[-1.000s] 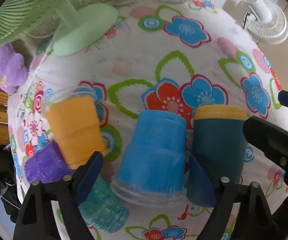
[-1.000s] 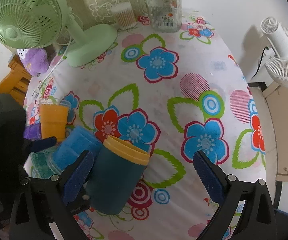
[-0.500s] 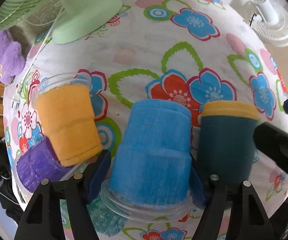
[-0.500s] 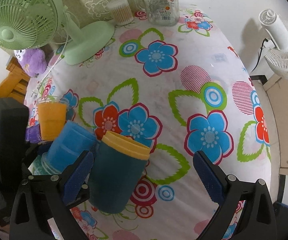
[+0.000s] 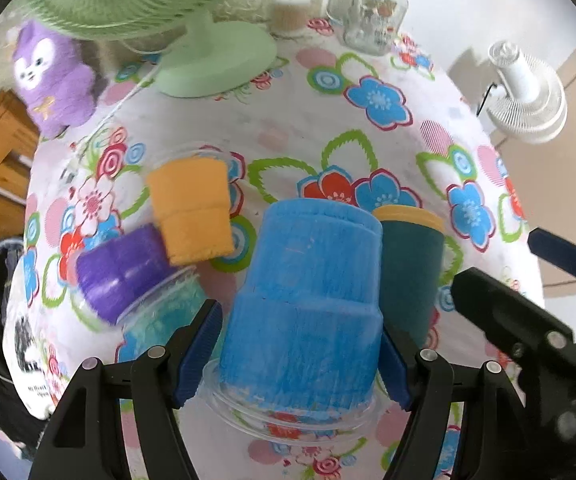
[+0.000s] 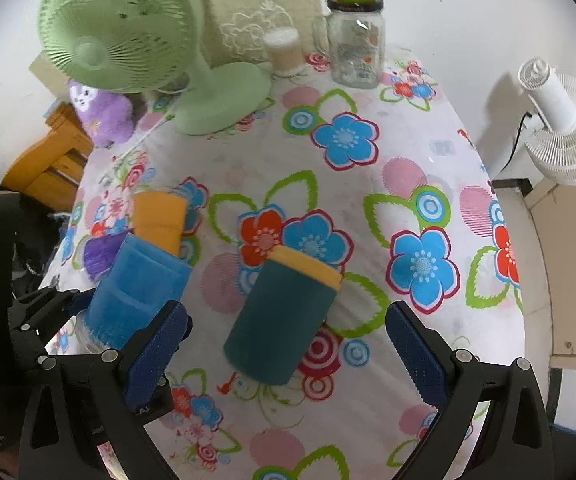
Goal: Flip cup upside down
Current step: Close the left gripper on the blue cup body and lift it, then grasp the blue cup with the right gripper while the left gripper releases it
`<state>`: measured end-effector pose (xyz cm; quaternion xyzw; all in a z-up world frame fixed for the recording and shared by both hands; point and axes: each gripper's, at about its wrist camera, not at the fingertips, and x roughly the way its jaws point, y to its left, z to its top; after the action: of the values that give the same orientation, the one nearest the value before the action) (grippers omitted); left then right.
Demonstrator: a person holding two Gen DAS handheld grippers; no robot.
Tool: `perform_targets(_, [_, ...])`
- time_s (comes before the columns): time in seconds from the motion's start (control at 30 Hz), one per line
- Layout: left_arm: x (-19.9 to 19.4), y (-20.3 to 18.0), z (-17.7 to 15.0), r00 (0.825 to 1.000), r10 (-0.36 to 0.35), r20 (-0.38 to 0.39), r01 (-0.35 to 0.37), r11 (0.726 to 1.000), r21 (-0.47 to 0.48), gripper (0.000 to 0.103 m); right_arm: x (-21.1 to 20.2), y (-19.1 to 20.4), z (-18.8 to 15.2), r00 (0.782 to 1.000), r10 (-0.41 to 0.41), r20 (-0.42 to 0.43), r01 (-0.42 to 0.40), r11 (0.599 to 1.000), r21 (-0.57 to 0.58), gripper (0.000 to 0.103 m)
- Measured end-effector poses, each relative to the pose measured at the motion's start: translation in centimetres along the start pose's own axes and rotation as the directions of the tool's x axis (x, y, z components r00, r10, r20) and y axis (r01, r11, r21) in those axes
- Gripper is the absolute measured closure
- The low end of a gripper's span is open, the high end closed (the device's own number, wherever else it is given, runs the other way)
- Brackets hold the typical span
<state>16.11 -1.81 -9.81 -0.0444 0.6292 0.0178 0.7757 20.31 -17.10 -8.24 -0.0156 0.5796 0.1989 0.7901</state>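
Observation:
A blue fuzzy cup with a clear rim stands upside down; my left gripper is shut on its lower part, and it looks lifted slightly off the cloth. It also shows in the right wrist view. A dark teal cup with a yellow band stands to its right, between the fingers of my right gripper, which is open and touches nothing. An orange cup, a purple cup and a teal-green cup sit to the left.
A green desk fan, a purple plush toy, a glass jar and a small container stand at the back of the flowered tablecloth. A white fan stands off the table's right edge.
My left gripper closed on the blue cup and raised it a little, tilting the view up. My right gripper pulled back slightly from the teal cup.

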Motion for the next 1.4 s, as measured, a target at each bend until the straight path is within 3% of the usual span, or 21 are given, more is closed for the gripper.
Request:
perform_targets(0.47, [-2.4,0.5,-6.7,0.999,0.013,0.032,-0.006,0.976,-0.217,0.029,-1.9,3.5,-3.7,1.000,0.002,-0.018,-0.004,0.992,-0.128,0.002])
perform_targets(0.7, [-1.6,1.1,-9.8,0.998,0.048,0.047,-0.028,0.934,-0.356,0.028,-0.5,4.6,-5.1,0.998,0.016,-0.062,-0.027,0.980,-0.196,0.002])
perform_targets(1.03, [2.3,0.0,-12.2,0.999,-0.025,-0.031,0.007,0.880,-0.476,0.028,3.1,4.2,-6.4,0.986,0.005,-0.164,-0.049,0.963,-0.267,0.002])
perform_targets(1.4, [4.7,-0.5,-12.9,0.997,-0.062,-0.039,0.030,0.835,-0.549,0.028,5.7,3.4,-7.1,0.973,-0.016,-0.230,-0.054,0.954,-0.296,0.002])
